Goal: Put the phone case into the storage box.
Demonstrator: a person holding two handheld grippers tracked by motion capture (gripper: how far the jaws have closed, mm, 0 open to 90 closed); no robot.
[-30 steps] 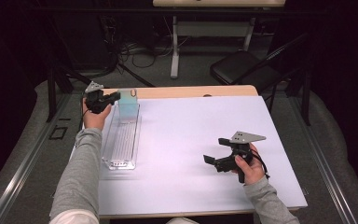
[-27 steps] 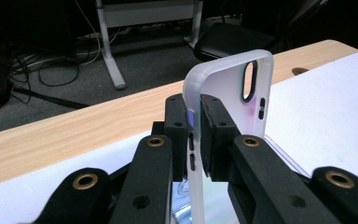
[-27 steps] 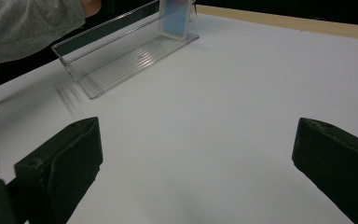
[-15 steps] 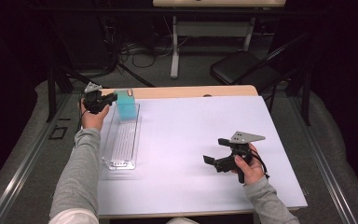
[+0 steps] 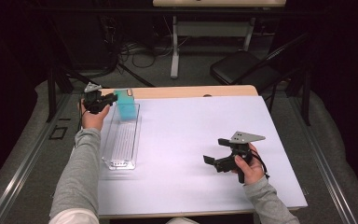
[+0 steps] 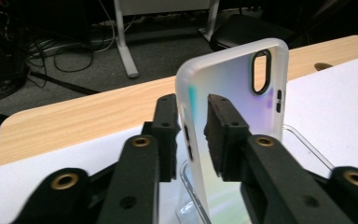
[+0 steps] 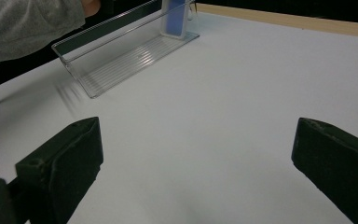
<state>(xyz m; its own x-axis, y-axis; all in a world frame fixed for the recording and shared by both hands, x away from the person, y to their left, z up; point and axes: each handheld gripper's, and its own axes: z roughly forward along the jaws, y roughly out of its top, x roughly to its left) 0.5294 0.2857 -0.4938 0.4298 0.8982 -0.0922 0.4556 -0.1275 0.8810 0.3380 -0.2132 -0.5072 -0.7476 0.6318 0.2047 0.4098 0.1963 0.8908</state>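
Note:
A translucent phone case (image 6: 233, 79) with a teal tint stands upright at the far end of a clear plastic tray (image 5: 121, 144); it shows as a teal block (image 5: 126, 106) in the high view. My left gripper (image 6: 191, 112) straddles the case's edge. Its jaws have just been opening: the case is still between them, with a thin gap at the pads (image 6: 221, 126). In the high view the left gripper (image 5: 112, 99) is at the tray's far left corner. My right gripper (image 5: 213, 150) hovers open over the white table at the right with nothing between its jaws (image 7: 196, 149); from there the tray (image 7: 121, 56) and the case (image 7: 175, 18) lie far off.
The tray lies lengthwise along the left side of the white tabletop (image 5: 191, 130). A strip of bare wood (image 5: 196, 91) runs along the table's far edge. Beyond it are a black chair (image 5: 242, 70), a stand's legs and floor cables.

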